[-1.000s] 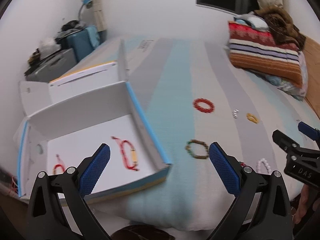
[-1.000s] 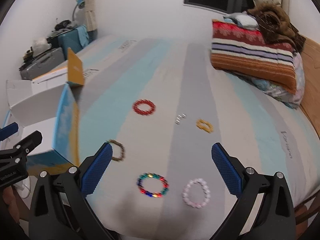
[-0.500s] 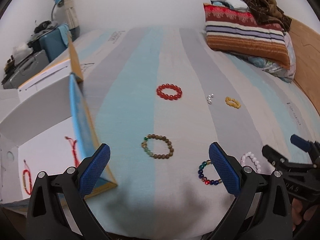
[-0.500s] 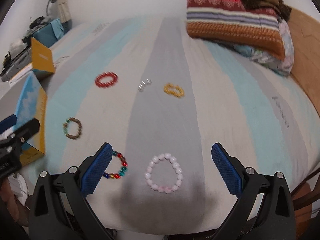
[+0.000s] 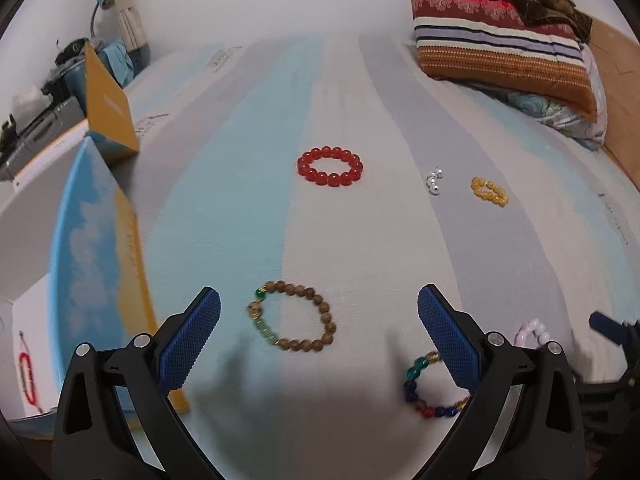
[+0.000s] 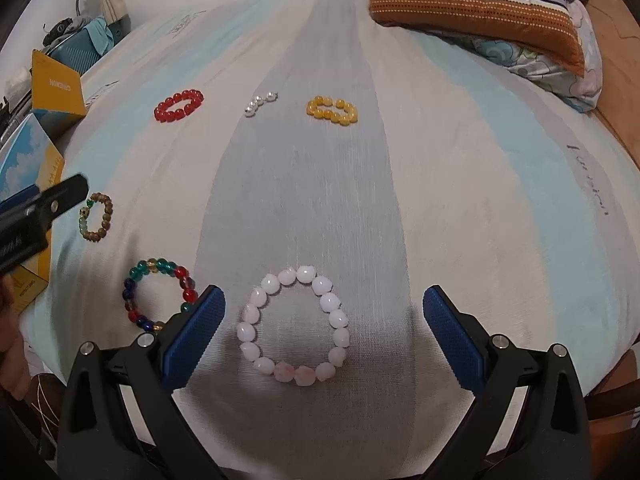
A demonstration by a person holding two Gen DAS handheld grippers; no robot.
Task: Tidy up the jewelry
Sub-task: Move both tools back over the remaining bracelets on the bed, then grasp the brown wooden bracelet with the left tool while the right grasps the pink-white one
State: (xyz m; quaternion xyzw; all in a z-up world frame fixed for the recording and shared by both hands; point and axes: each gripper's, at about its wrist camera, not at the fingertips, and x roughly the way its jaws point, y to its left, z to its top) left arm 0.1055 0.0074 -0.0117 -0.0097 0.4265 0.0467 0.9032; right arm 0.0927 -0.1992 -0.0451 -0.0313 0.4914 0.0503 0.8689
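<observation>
Several bead bracelets lie on the striped bed. A brown and green bracelet [image 5: 292, 318] lies between the fingers of my open, empty left gripper [image 5: 319, 332]. A multicoloured bracelet [image 5: 434, 386] lies by its right finger. A pale pink bracelet [image 6: 294, 326] lies between the fingers of my open, empty right gripper [image 6: 324, 330]. Farther back lie a red bracelet [image 5: 330, 166], a yellow one [image 6: 332, 110] and small white pearls [image 6: 260, 103]. The open box [image 5: 96, 248] at the left holds a red bracelet [image 5: 28, 376].
A striped pillow [image 5: 504, 48] with clothes on it lies at the back right by the wooden headboard. Suitcases and a lamp [image 5: 100, 4] stand beyond the bed's left side. The left gripper's finger [image 6: 44, 200] shows at the left edge of the right wrist view.
Both grippers moved forward and lower over the bed. The left swung right from the box to the brown bracelet. The right closed in on the pink bracelet. Both stayed open.
</observation>
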